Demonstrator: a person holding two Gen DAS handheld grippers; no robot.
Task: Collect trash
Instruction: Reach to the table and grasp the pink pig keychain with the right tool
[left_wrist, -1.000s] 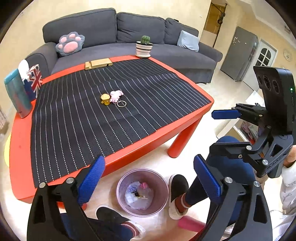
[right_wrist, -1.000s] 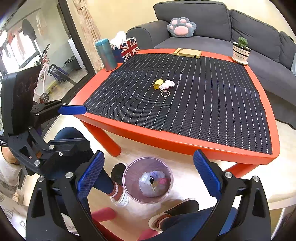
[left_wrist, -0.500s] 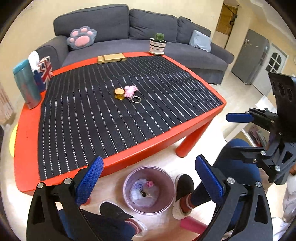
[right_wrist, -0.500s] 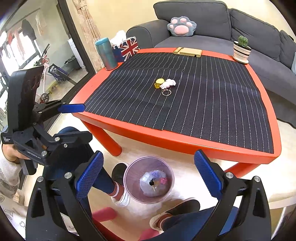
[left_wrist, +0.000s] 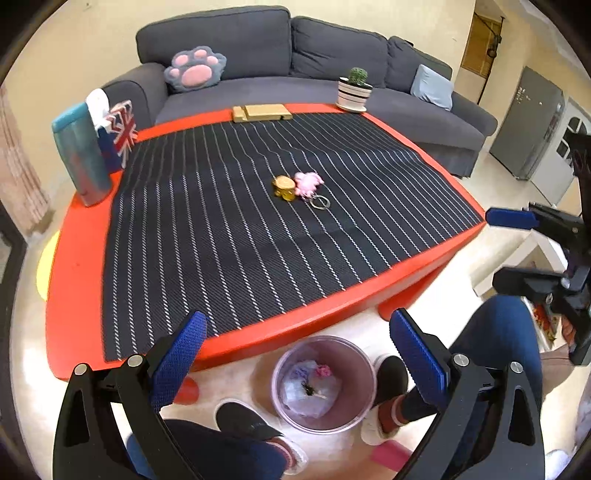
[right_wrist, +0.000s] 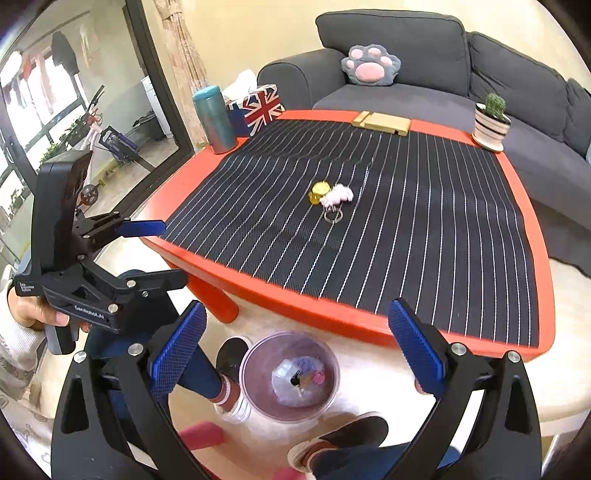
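Two grippers are hanging wide apart and empty above the floor in front of the table (left_wrist: 77, 258). Left gripper (left_wrist: 295, 354) is tilting upward compared with a second ago: more mat and sofa are filling its view, and the bin is sliding lower in frame. Right gripper (right_wrist: 295, 343) is barely shifting. Judging from this, the drop into the bin is done and the left one is turning back toward the table for anything left.

Sofa (left_wrist: 258, 48), dark grey, is wrapping round the far side of the table, with a paw cushion (left_wrist: 195, 66) and a pale blue pillow on it. Table is red, low, standing on a pale floor; a black pinstriped mat (left_wrist: 229, 229) is covering most of its top. A glass door with a bicycle beyond is showing on the person's left, and a grey door on the right.

Bin (left_wrist: 364, 373), translucent purple, is sitting on the floor just beside the table's near edge, between the person's feet, holding crumpled trash (left_wrist: 310, 387): pale wrappers, something pink.

On the table: teal flask (left_wrist: 79, 155) and flag box (left_wrist: 118, 136) at the left corner, cactus pot (left_wrist: 354, 90) at the far right, wooden block (left_wrist: 262, 112) at the far edge. Keychain (left_wrist: 299, 186), yellow and pink charms with a ring, is lying mid-mat; probably not trash.
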